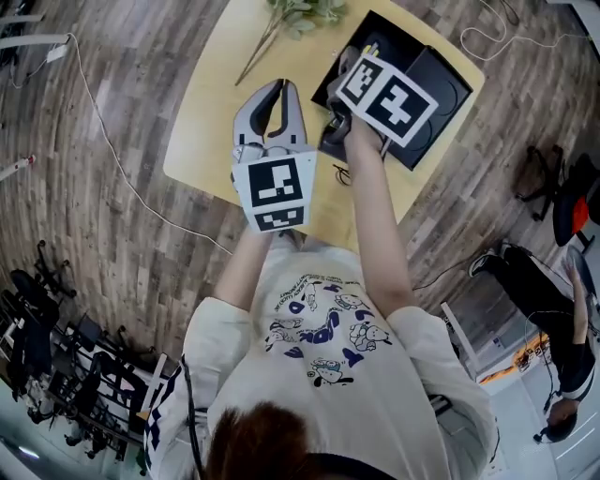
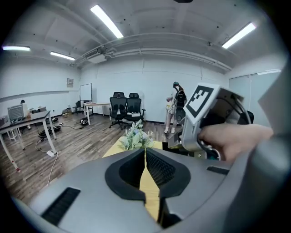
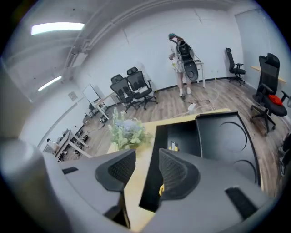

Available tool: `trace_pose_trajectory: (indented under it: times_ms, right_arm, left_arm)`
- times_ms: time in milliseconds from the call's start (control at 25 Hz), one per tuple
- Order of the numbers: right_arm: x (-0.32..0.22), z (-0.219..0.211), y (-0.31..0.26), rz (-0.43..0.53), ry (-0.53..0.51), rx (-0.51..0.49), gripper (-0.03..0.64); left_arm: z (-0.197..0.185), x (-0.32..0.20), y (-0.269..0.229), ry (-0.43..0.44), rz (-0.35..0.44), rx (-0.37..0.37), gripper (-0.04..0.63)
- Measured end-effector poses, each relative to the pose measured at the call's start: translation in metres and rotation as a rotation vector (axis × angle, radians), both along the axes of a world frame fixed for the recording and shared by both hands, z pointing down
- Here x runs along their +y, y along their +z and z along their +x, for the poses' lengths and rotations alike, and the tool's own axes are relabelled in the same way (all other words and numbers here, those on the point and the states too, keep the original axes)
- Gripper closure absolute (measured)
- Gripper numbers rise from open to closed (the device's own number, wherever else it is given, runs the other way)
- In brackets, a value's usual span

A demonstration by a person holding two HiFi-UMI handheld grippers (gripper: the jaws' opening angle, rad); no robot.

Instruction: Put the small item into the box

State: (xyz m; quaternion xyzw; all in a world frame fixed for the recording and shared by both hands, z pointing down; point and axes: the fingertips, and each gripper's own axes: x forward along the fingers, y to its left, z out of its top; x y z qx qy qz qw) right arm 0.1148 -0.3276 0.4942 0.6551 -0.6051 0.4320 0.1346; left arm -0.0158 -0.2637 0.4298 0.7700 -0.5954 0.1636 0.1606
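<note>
A black box (image 3: 182, 132) lies open on the yellow table (image 1: 211, 103), its lid (image 3: 229, 141) folded out to the right. A small yellow-and-black item (image 3: 173, 146) rests inside the box tray. My right gripper (image 3: 146, 157) hovers over the box's near left edge, open, with nothing between its pads. A bit of yellow (image 3: 161, 189) peeks from under its right jaw. In the head view the right gripper (image 1: 349, 66) is above the box (image 1: 441, 89). My left gripper (image 1: 274, 89) is held over the table left of the box, shut and empty (image 2: 144, 157).
A sprig of artificial flowers (image 1: 298, 14) lies at the table's far end, left of the box. Office chairs (image 3: 138, 86) and a standing person (image 3: 179, 57) are far off. A white cable (image 1: 103, 122) runs over the wooden floor at left.
</note>
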Motion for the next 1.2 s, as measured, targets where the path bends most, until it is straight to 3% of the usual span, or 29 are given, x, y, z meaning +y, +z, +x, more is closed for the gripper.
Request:
trace_pose_trajectory:
  times_ms: [200,400,600,880,1200]
  right_arm:
    - [0.022,-0.016,-0.059,0.198,-0.083,0.074,0.551]
    - [0.045,-0.031,-0.106,0.415,-0.193,0.129,0.563]
    - [0.075,-0.031,-0.14,0.587,-0.228,0.168,0.572]
    - [0.112,-0.034,-0.166,0.707,-0.255,0.204,0.574]
    - [0.133,-0.037,-0.177,0.729,-0.249,0.195,0.577]
  left_arm:
    - [-0.005,0.005,-0.03,-0.004,0.05,0.018,0.572]
    - [-0.006,0.013,-0.055,0.002,0.1,0.026,0.572]
    - [-0.004,0.025,-0.079,0.02,0.157,0.018,0.572]
    - [0.0,0.041,-0.099,0.053,0.226,0.003,0.572]
    - [0.002,0.056,-0.106,0.064,0.252,0.015,0.572]
